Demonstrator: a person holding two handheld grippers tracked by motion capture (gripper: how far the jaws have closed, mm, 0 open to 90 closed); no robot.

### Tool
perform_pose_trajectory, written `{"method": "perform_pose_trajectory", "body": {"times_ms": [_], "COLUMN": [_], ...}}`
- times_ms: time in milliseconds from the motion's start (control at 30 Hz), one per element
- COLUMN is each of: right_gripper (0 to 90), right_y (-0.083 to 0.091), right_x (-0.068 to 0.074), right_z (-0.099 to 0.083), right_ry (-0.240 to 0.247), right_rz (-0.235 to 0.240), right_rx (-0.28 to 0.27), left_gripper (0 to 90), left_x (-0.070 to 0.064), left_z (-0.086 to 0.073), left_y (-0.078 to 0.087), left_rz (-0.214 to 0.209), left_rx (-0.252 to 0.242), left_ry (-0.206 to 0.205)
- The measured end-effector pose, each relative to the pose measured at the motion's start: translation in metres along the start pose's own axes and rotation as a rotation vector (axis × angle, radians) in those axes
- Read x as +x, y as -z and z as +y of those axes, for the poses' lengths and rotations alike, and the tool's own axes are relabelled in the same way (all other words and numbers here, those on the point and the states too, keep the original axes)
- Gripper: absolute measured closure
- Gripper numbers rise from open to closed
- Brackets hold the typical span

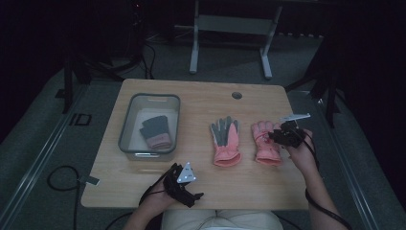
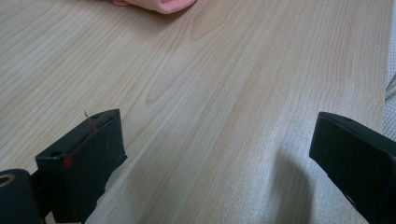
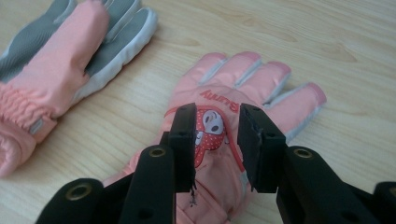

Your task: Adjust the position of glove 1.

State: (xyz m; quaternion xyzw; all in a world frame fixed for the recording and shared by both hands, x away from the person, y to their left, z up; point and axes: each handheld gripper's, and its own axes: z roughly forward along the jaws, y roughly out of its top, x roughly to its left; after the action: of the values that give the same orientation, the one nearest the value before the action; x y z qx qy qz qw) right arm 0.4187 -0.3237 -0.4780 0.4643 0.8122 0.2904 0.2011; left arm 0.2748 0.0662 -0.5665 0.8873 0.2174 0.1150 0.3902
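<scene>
Two pink gloves lie side by side mid-table. The left glove (image 1: pixel 226 141) (image 3: pixel 60 60) shows its grey palm. The right glove (image 1: pixel 266 146) (image 3: pixel 243 79) lies back up, with a cartoon patch (image 3: pixel 211 128) on it. My right gripper (image 1: pixel 274 136) (image 3: pixel 215 114) is down on that glove's back, its jaws a narrow gap apart on either side of the patch. The fabric lies flat between them. My left gripper (image 1: pixel 184 184) (image 2: pixel 215 123) rests wide open over bare wood near the front edge, and a pink cuff edge (image 2: pixel 161 4) lies well ahead of it.
A grey bin (image 1: pixel 125 129) stands on the table's left half and holds a dark grey glove with a pink cuff (image 1: pixel 156 131). A round cable hole (image 1: pixel 236 95) sits near the far edge. Bare wood (image 2: pixel 243 74) stretches along the front edge.
</scene>
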Motion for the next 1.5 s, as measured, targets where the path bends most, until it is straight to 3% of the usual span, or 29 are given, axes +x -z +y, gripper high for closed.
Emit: {"method": "perform_pose_trajectory", "body": {"times_ms": [33, 200, 233, 367, 467, 567, 667, 733, 933, 1067, 1200, 1333, 1367, 1400, 1500], "right_gripper": [70.8, 66.9, 65.9, 72.1, 81.6, 84.8, 87.2, 87.2, 87.2, 87.2, 87.2, 87.2, 87.2, 87.2, 87.1], "right_y": [-0.01, -0.026, -0.033, -0.038, -0.04, -0.04, -0.028, -0.018, 0.012, 0.033, 0.04, 0.037, 0.037, 0.032, 0.025], "right_x": [-0.002, -0.002, 0.002, 0.005, 0.007, 0.008, 0.007, 0.01, 0.021, 0.048, 0.074, 0.103, 0.103, 0.117, 0.134], "right_z": [0.002, -0.005, -0.011, -0.018, -0.022, -0.022, -0.014, -0.006, 0.02, 0.048, 0.067, 0.081, 0.081, 0.085, 0.088], "right_ry": [-0.017, -0.045, -0.01, -0.011, -0.034, -0.051, -0.094, -0.086, -0.11, -0.099, -0.091, -0.067, -0.067, -0.052, -0.04], "right_rz": [0.002, 0.005, -0.016, -0.027, -0.035, -0.04, -0.056, -0.079, -0.07, -0.059, -0.047, -0.036, -0.036, -0.018, -0.004], "right_rx": [0.049, 0.084, 0.107, 0.092, 0.085, 0.075, 0.053, 0.04, -0.038, -0.099, -0.122, -0.126, -0.126, -0.12, -0.11], "left_gripper": [2.9, 2.9, 2.9, 2.9, 2.9, 2.9, 2.8, 2.8, 2.8, 2.8, 2.8, 2.8, 2.8, 2.8, 2.8], "left_x": [0.0, 0.0, 0.001, 0.001, 0.0, 0.0, 0.001, 0.001, 0.001, 0.001, 0.001, 0.002, 0.002, 0.002, 0.002], "left_z": [0.0, 0.0, 0.0, 0.0, 0.0, 0.0, 0.0, 0.0, 0.0, 0.0, 0.0, 0.0, 0.0, 0.0, 0.0], "left_y": [0.0, 0.0, 0.0, 0.001, 0.0, 0.0, 0.001, 0.001, 0.001, 0.001, 0.001, 0.001, 0.001, 0.002, 0.001], "left_rz": [0.0, -0.003, -0.001, -0.001, -0.001, 0.0, -0.008, -0.005, -0.004, -0.005, -0.004, -0.01, -0.01, -0.012, -0.01], "left_rx": [0.003, -0.001, -0.001, 0.0, -0.001, -0.001, -0.009, -0.005, -0.005, -0.007, -0.006, -0.013, -0.013, -0.012, -0.007], "left_ry": [-0.002, 0.0, 0.0, -0.002, -0.002, -0.001, 0.005, 0.002, 0.003, 0.004, 0.003, 0.002, 0.002, 0.002, -0.003]}}
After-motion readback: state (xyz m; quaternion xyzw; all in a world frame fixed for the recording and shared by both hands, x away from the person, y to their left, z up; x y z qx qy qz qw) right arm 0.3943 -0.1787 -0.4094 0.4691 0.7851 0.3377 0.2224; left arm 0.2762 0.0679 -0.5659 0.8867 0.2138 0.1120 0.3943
